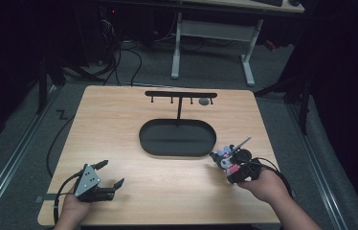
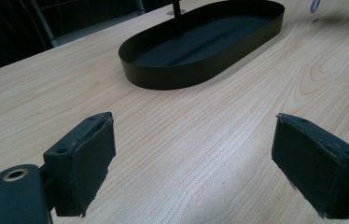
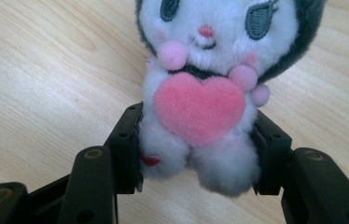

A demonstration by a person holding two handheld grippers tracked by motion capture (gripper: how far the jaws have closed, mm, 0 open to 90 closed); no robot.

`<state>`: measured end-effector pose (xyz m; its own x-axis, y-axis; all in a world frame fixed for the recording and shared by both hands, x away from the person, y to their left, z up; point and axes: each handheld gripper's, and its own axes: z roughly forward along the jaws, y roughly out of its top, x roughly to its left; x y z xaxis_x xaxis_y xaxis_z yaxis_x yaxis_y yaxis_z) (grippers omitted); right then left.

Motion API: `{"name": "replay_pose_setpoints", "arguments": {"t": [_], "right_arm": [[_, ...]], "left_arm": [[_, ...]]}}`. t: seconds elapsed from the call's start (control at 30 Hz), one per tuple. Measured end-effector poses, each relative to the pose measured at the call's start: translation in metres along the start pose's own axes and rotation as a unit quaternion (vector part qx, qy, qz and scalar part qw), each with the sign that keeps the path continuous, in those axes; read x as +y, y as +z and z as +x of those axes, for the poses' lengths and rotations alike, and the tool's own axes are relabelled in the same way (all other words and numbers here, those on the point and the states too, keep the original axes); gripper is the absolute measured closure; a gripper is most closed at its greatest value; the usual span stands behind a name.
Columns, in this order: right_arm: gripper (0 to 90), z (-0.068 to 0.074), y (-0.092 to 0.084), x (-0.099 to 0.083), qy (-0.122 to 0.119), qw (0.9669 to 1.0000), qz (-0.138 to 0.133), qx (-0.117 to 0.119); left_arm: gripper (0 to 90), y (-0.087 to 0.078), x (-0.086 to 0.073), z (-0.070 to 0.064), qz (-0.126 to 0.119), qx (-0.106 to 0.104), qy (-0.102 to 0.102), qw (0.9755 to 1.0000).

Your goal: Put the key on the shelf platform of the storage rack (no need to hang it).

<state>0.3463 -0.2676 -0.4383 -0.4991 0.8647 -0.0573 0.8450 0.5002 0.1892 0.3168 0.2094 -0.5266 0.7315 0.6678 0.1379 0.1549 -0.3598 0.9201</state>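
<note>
A small plush toy [image 3: 200, 93], white with a dark hood and a pink heart on its chest, sits between the jaws of my right gripper [image 3: 198, 154], which is shut on its lower body. In the high view that toy [image 1: 227, 159] and right gripper [image 1: 234, 167] hover at the table's right, just right of the black oval tray [image 1: 177, 148]. My left gripper [image 1: 109, 173] rests near the front left, open and holding nothing. Its pads [image 2: 86, 158] stand wide apart over bare wood, facing the tray [image 2: 172, 77].
A black T-shaped hook stand [image 1: 180, 95] rises from the tray's far side, with a small grey object [image 1: 204, 101] hanging near its right end. The wooden table [image 1: 119, 124] has free surface at left and front. Beyond lie a desk frame and cables on the floor.
</note>
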Motion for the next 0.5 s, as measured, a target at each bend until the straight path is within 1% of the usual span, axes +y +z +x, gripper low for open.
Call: {"name": "replay_pose_setpoints", "arguments": {"t": [0.13,0.17,0.27,0.47,0.5], "right_arm": [[47.4,0.001,-0.004,0.005,-0.001,1.0,-0.002,0.003],[47.4,0.001,-0.005,0.008,-0.004,1.0,-0.004,0.002],[47.4,0.002,-0.006,0.009,-0.001,1.0,-0.005,0.002],[47.4,0.003,-0.007,0.017,-0.003,0.9999,-0.007,0.007],[47.4,0.003,-0.008,0.018,-0.005,0.9999,-0.009,0.004]], "left_arm": [[13.9,0.0,0.0,0.0,0.0,0.0,0.0,1.0],[13.9,0.0,0.0,0.0,0.001,-0.001,0.0,1.0],[13.9,0.0,0.0,0.0,0.002,-0.001,0.0,1.0],[13.8,-0.001,-0.001,0.001,-0.001,0.001,-0.001,1.0],[13.8,-0.001,-0.001,0.001,-0.001,0.0,-0.001,1.0]]}}
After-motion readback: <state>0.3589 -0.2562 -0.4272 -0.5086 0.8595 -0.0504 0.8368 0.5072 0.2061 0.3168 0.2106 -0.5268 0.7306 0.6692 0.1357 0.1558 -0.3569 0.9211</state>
